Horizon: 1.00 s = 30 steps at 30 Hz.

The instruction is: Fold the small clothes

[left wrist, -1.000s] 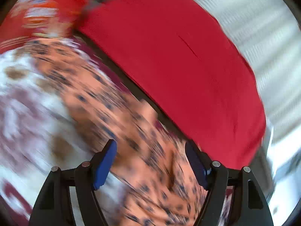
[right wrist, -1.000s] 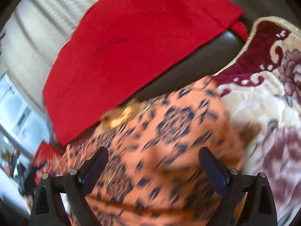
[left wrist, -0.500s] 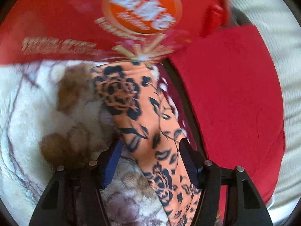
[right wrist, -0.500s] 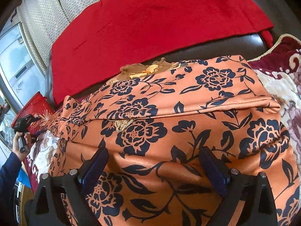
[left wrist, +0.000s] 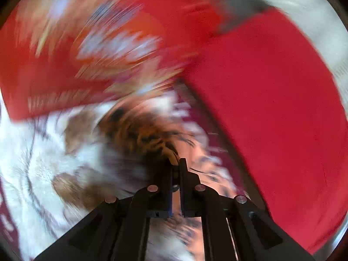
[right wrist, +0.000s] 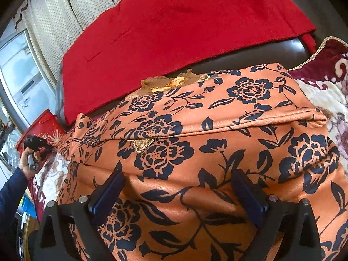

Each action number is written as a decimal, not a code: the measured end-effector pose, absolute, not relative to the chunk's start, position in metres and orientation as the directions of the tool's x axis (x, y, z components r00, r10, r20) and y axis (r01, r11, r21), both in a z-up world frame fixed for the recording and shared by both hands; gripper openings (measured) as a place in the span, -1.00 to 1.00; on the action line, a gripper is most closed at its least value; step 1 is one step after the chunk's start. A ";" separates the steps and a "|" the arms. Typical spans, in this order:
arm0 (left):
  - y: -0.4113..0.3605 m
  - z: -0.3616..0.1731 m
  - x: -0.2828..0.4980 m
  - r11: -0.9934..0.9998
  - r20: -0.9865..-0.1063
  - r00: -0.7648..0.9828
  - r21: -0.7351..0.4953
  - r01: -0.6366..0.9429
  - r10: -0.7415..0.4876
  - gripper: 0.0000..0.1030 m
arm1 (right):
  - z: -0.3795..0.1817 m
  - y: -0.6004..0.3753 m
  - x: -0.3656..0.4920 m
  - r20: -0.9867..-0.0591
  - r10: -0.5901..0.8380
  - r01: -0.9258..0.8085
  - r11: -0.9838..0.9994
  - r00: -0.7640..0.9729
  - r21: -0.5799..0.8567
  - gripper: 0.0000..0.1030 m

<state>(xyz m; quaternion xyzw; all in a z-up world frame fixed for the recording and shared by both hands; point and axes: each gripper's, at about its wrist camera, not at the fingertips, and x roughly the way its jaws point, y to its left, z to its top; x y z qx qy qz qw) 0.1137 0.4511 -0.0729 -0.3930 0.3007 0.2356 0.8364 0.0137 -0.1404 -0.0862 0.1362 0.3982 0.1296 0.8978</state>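
Left gripper (left wrist: 175, 163): half a second ago its jaws stood apart either side of the sleeve end of the orange floral garment (right wrist: 217, 152). Now they are pressed together, with what looks like that orange cloth pinched between them; the left view is badly smeared, so I read the pinch partly from the strip of orange at the fingertips. In the right view my left hand (right wrist: 29, 159) sits at the garment's far left end, where the cloth is drawn to a point.

Right gripper (right wrist: 177, 192): jaws wide apart, hovering low over the near part of the garment, no cloth between the pads. It has not shifted since half a second ago.

Garment lies spread on the patterned blanket (right wrist: 326, 91), one fold already across its middle, collar toward the red cloth (right wrist: 174, 26) on the dark sofa back.

Judgement: the sleeve is secured, so I can carry it inward across the body next. Risk: a thin pinch slipping.
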 end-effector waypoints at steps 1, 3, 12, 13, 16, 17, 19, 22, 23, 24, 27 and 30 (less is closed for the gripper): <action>0.433 -0.055 0.113 0.626 -0.662 0.731 -0.501 -0.598 0.168 -0.91 | -0.086 -0.141 0.013 -0.676 0.345 -0.124 0.927 0.651 0.354 0.94; 0.378 -0.011 0.115 0.740 -0.591 0.790 -0.455 -0.495 0.164 -0.91 | -0.086 -0.144 0.013 -0.666 0.357 -0.126 0.920 0.655 0.370 0.94; 0.101 0.044 0.124 0.974 -0.486 0.872 -0.220 -0.056 -0.059 -0.91 | -0.086 -0.155 0.010 -0.613 0.413 -0.126 0.882 0.674 0.455 0.94; 0.076 0.037 0.125 0.980 -0.495 0.865 -0.198 -0.021 -0.082 -0.91 | -0.086 -0.156 0.010 -0.607 0.418 -0.127 0.877 0.675 0.463 0.94; -0.008 -0.004 0.135 0.989 -0.594 0.791 -0.057 0.137 -0.144 -0.84 | -0.087 -0.160 0.009 -0.588 0.440 -0.130 0.860 0.679 0.493 0.94; -0.033 -0.030 0.141 0.978 -0.663 0.732 0.004 0.210 -0.155 -0.70 | -0.087 -0.162 0.009 -0.581 0.447 -0.132 0.854 0.680 0.503 0.94; -0.050 -0.063 0.148 0.963 -0.763 0.626 0.021 0.268 -0.157 -0.50 | -0.087 -0.165 0.009 -0.568 0.464 -0.137 0.841 0.679 0.523 0.94; -0.027 -0.068 0.133 0.962 -0.780 0.587 -0.069 0.265 -0.218 -0.47 | -0.084 -0.170 0.008 -0.569 0.484 -0.128 0.824 0.665 0.552 0.94; -0.015 -0.058 0.121 0.963 -0.753 0.616 -0.090 0.254 -0.232 -0.23 | -0.082 -0.174 0.007 -0.567 0.489 -0.120 0.817 0.663 0.564 0.94; 0.008 -0.042 0.105 0.964 -0.706 0.662 -0.128 0.232 -0.252 0.21 | -0.080 -0.179 0.005 -0.568 0.489 -0.107 0.812 0.662 0.574 0.94; 0.067 -0.012 0.072 0.966 -0.579 0.777 -0.212 0.150 -0.248 0.60 | -0.066 -0.187 0.005 -0.572 0.470 -0.077 0.813 0.672 0.577 0.94; 0.126 -0.008 0.050 0.967 -0.551 0.818 -0.255 0.026 -0.167 0.60 | -0.038 -0.174 0.018 -0.602 0.411 -0.102 0.872 0.684 0.479 0.94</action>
